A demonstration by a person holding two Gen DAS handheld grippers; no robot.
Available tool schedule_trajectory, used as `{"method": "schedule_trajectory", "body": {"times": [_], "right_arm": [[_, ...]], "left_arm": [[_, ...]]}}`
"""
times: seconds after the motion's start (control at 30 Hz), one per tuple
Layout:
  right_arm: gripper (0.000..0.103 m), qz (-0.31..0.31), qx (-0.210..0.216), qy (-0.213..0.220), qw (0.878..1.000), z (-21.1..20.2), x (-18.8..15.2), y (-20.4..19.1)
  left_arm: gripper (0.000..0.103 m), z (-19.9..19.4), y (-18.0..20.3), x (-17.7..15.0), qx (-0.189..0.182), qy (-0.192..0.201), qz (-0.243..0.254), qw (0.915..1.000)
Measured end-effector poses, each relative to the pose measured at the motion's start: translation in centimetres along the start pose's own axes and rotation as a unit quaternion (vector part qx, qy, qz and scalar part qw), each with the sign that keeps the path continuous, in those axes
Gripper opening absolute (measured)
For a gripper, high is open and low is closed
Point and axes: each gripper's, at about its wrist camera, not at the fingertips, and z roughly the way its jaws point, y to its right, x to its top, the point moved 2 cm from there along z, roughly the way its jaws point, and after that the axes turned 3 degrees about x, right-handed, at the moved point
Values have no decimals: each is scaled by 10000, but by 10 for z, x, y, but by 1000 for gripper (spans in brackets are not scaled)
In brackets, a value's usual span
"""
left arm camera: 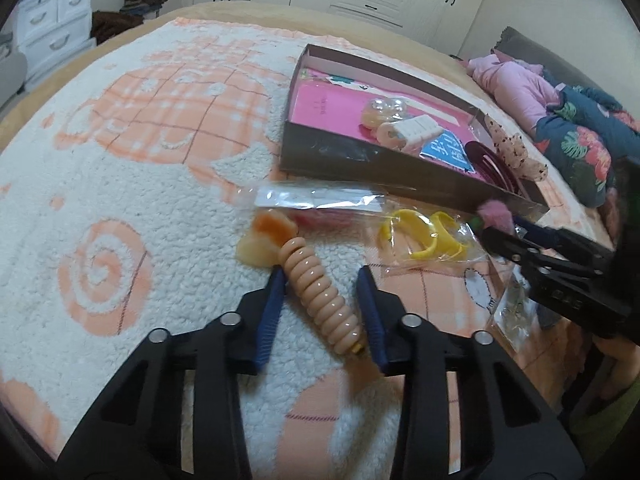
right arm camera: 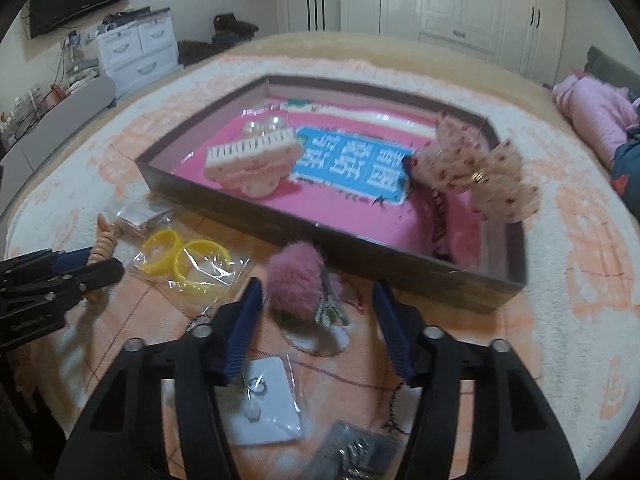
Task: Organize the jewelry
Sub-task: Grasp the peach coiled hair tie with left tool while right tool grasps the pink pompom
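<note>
My left gripper is open, its blue fingers on either side of a peach spiral hair coil lying on the fleecy blanket. My right gripper is open around a pink fluffy pom-pom clip on the blanket, just before the brown cardboard box. The box holds a cream claw clip, clear beads, a dotted fabric bow and a dark hairband. Yellow bangles in a clear bag lie between the grippers.
A clear packet with a red item lies beside the coil. A white earring card and a dark bagged piece lie under my right gripper. Pink and floral bedding is piled to the right. White drawers stand beyond the bed.
</note>
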Motion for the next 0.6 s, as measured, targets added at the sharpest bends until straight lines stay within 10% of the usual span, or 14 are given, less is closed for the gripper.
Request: {"method": "schedule_trajectory", "body": {"times": [0.13,0.6], "right_arm": [[30,24,73,-39,10000,5,-1,-1],[27,183,357,464,9981,-37,-22,2]], "left_arm": [[19,-2,-2,-2,-25,-9,-10,10000],[11,-25,14,-19,-418,26,221,9989]]}}
